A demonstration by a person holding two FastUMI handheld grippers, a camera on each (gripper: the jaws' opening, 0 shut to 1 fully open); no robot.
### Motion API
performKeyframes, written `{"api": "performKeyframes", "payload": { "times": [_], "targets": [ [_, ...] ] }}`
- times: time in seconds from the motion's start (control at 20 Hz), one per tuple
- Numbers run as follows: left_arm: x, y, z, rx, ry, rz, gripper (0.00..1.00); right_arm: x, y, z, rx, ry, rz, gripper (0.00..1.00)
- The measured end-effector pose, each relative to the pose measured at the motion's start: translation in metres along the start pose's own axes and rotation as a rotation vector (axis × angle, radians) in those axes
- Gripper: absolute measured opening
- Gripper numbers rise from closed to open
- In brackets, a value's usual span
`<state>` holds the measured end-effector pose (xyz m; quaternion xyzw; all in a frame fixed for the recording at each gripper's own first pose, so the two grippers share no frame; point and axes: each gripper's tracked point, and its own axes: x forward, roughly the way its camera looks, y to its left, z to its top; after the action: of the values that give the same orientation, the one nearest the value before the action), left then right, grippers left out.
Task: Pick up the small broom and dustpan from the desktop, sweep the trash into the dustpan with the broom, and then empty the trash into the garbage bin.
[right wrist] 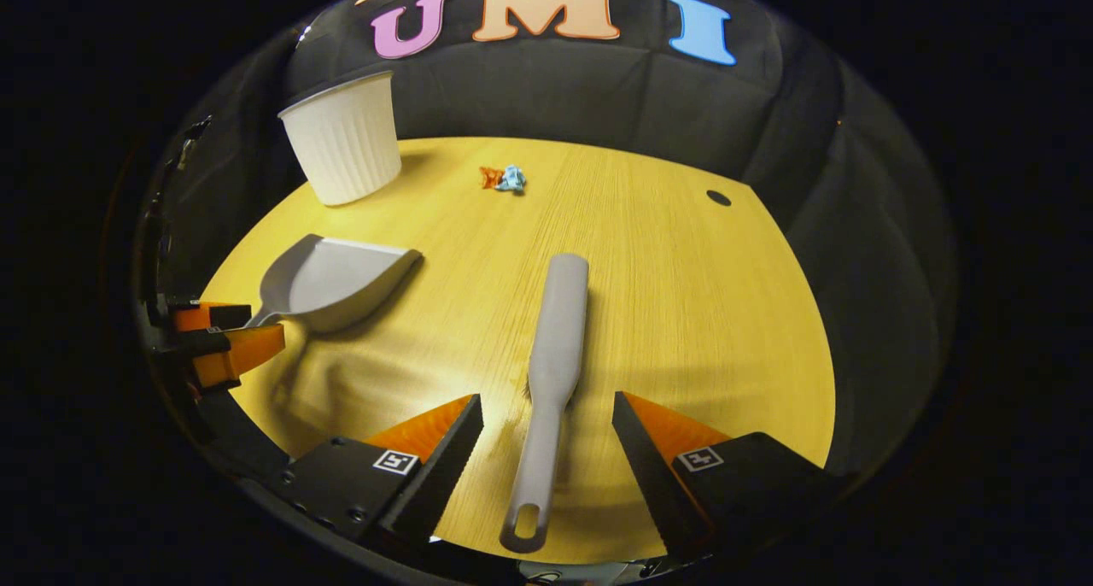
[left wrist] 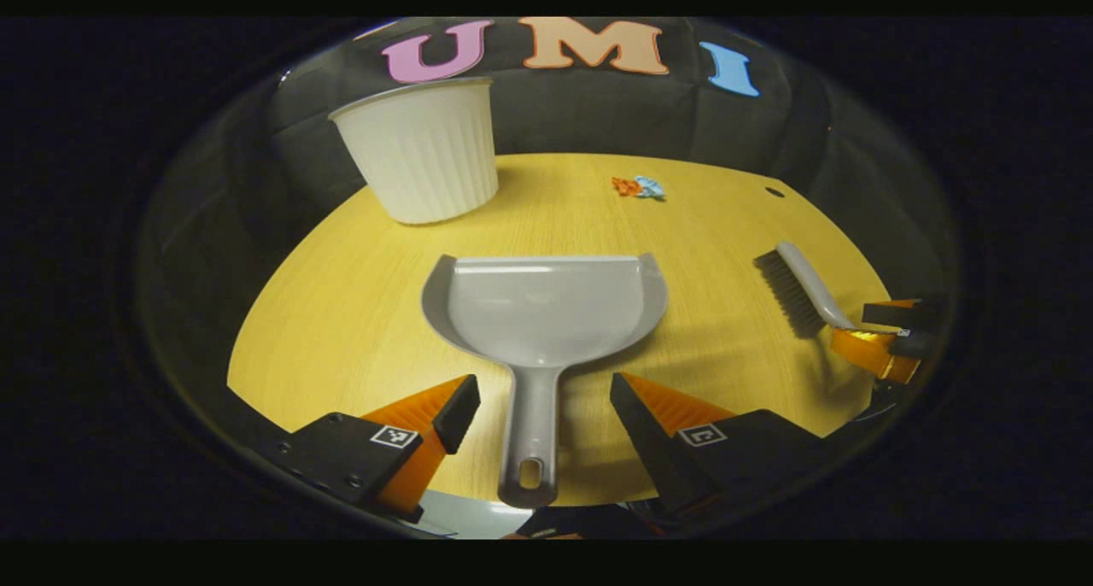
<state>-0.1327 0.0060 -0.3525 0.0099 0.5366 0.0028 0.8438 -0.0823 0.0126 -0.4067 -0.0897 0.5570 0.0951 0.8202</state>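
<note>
Yellow wood-grain tabletop (left wrist: pixel 341 330) carries every item of the task. Working left to right, you find the white ribbed garbage bin (left wrist: pixel 423 150) at the far left, standing upright. The grey dustpan (left wrist: pixel 542 308) lies flat nearer to you, mouth facing away, handle pointing back between the fingers of your left gripper (left wrist: pixel 544 407). That gripper is spread wide, one finger on each side of the handle, neither touching it. Beyond the dustpan, toward the far edge, sits the trash (left wrist: pixel 638 187): small crumpled orange and blue scraps, well apart from both tools. To the right lies the small broom (right wrist: pixel 555 347), bristles down, handle running back between the fingers of your right gripper (right wrist: pixel 546 436), which is likewise spread wide and clear of the handle.

The step in hand is judged to be the pick-up: both grippers are aligned, neither has closed. Next, lower each gripper until its fingers bracket the handle, then close firmly. Keep the handles centred, as both are slim and may twist under an off-centre grip.
</note>
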Motion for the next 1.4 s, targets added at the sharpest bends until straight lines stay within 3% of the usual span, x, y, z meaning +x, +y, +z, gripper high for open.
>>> {"api": "performKeyframes", "payload": {
  "times": [0.1,0.25,0.3,0.35,0.4,0.5,0.55,0.6,0.75,1.0,1.25,1.4],
  "targets": [
    [0.008,0.002,-0.007,0.014,0.028,0.016,0.94,0.013,-0.003,-0.010,-0.010,0.072,-0.007,0.84],
    [0.016,0.002,-0.018,0.036,0.073,0.010,0.90,0.025,0.000,-0.027,-0.026,0.182,0.012,0.58],
    [0.020,0.000,-0.021,0.045,0.089,0.003,0.89,0.028,-0.001,-0.030,-0.039,0.203,0.018,0.57],
    [0.022,0.000,-0.026,0.058,0.104,0.000,0.89,0.029,0.001,-0.029,-0.047,0.216,0.029,0.49],
    [0.025,0.000,-0.028,0.081,0.107,0.000,0.87,0.035,0.002,-0.033,-0.065,0.240,0.043,0.33],
    [0.029,0.004,-0.024,0.082,0.080,0.012,0.65,0.032,0.000,-0.031,-0.081,0.251,0.069,0.25],
    [0.037,0.002,-0.025,0.069,0.080,-0.008,0.36,0.031,-0.001,-0.031,-0.099,0.250,0.073,0.23],
    [0.033,0.000,-0.025,0.060,0.100,-0.031,0.32,0.031,-0.001,-0.026,-0.100,0.232,0.072,0.22],
    [0.030,-0.006,-0.007,0.066,0.065,-0.077,0.29,0.025,-0.011,0.003,-0.083,0.157,0.064,0.20],
    [0.030,-0.012,0.026,0.108,0.021,-0.140,0.28,-0.002,-0.041,0.086,-0.115,-0.002,0.007,0.17],
    [0.028,-0.021,0.046,0.212,0.002,-0.191,0.28,0.030,-0.064,0.195,-0.294,-0.114,-0.065,0.20],
    [0.016,-0.026,0.055,0.275,-0.002,-0.221,0.28,0.073,-0.052,0.261,-0.423,-0.207,-0.025,0.19]
  ]
}}
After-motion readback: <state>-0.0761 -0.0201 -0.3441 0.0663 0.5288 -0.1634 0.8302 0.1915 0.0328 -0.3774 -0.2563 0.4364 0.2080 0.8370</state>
